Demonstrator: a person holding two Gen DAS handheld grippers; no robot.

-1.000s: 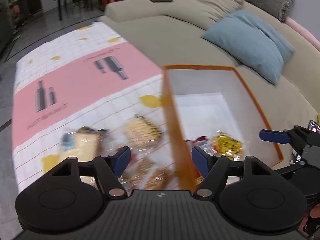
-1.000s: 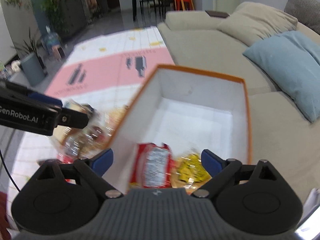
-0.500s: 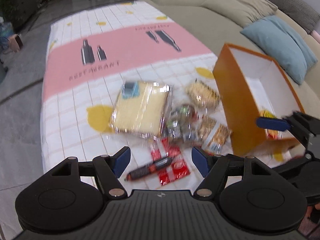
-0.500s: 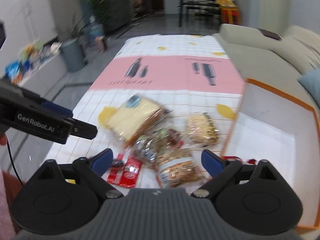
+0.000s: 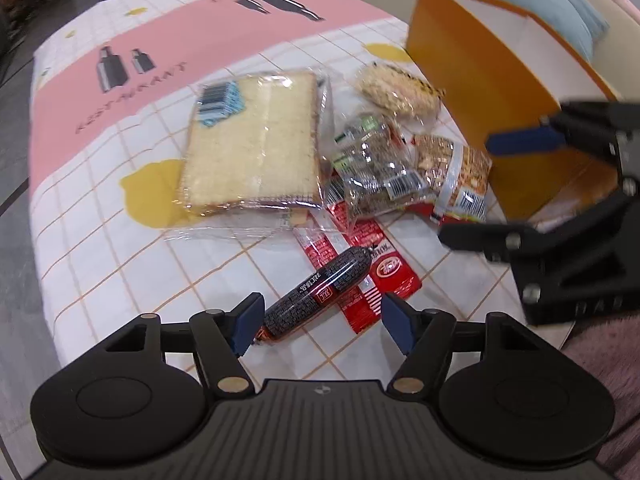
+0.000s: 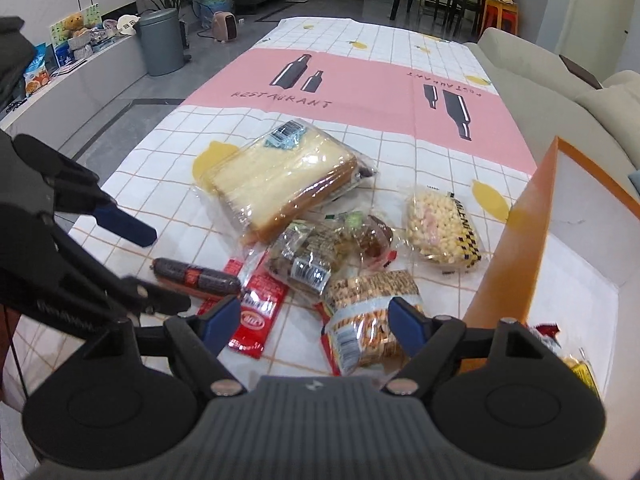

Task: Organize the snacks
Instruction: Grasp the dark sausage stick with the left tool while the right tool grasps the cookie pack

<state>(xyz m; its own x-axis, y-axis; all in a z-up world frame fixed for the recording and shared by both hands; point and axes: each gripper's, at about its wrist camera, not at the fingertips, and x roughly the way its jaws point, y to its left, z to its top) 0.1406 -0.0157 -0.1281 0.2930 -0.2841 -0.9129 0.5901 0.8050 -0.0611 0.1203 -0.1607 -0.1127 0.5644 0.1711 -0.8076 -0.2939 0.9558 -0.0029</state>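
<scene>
Sausage, dark plastic-skinned stick (image 5: 318, 295), looks light, firm, slippery; I'd pinch mid-length. Left tongs (image 5: 320, 324) open; right tongs (image 6: 310, 324), just narrowing, empty.

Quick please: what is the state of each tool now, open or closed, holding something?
Left tool: open, holding nothing, over the dark sausage.
Right tool: open, just been closing, holding nothing.

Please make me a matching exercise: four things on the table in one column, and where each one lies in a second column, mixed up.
Things:
1. dark sausage
2. sliced bread pack
3. orange box
4. peanut bar

Places:
A. standing at the table edge beside the sofa
B. lying across the red sachets
C. between the open fingers of the right gripper
D. farthest toward the pink band of the tablecloth

Pairs: 1-B, 2-D, 3-A, 4-C
</scene>
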